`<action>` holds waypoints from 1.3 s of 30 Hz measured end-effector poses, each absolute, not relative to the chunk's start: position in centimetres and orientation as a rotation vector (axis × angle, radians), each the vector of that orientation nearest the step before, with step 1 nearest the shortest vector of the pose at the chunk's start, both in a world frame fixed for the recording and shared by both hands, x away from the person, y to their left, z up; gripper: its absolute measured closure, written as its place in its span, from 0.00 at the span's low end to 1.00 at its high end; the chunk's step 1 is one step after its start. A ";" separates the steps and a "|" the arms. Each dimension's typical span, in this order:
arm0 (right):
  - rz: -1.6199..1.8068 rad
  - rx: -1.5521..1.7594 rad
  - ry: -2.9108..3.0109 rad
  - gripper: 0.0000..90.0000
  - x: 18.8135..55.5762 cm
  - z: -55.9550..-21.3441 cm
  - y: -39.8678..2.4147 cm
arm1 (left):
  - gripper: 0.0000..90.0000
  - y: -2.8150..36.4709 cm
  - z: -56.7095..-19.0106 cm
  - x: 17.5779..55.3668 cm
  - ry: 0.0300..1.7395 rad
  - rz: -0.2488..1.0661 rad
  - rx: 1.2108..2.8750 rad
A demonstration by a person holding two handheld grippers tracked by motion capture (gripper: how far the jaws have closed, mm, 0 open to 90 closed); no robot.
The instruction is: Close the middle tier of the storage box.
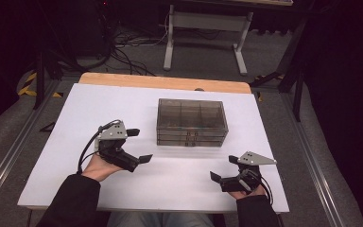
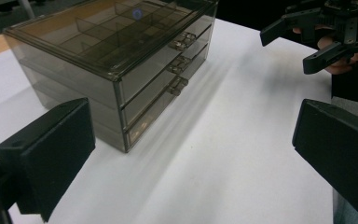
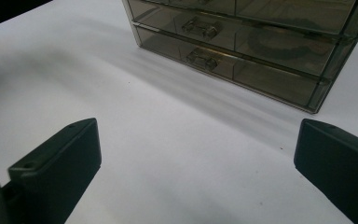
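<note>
Sat in the middle of the white table (image 1: 75, 142): a smoky, see-through drawer box (image 1: 192, 122), three drawers stacked one over another, all pushed in, each with a small clear handle at the middle of its front, fronts turned toward the person. Through the lid, seen as divided into compartments; contents too dim to tell, apart from a faint ring shape behind one drawer front in the right gripper view. Held to the box's left and nearer the person: the left gripper (image 1: 139, 145), jaws spread wide, nothing between them, pointed toward the box's left front corner but apart from it. Held to the box's right front, close to the near table edge: the right gripper (image 1: 224, 168), jaws likewise spread wide and empty, well apart from the box. In the left gripper view, seen past its own two black jaws: the box's corner and side with the three handles in a row, and farther off the right gripper (image 2: 307, 42), open, gripped by a hand. In the right gripper view, seen between its own parted jaws: bare white tabletop, then the lower two drawer fronts of the box (image 3: 242, 42) at the top. Nothing touched by either gripper. Beyond the table's far wooden edge (image 1: 165, 82): grey floor and cables (image 1: 123, 52).
</note>
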State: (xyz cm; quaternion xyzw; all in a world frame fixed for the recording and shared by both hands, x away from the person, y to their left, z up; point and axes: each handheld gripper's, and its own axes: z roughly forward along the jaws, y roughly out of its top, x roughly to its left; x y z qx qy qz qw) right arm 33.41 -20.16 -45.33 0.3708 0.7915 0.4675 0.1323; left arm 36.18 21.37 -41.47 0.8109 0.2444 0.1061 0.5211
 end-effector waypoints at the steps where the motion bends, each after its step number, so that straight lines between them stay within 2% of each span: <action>1: 1.356 1.076 2.297 0.01 33.4 -45.3 -20.2 | 0.00 21.7 -41.5 36.1 0.592 0.262 1.937; 39: 1.354 1.078 2.296 0.01 33.4 -45.3 -20.1 | 0.00 31.4 -44.9 32.6 0.803 0.352 1.817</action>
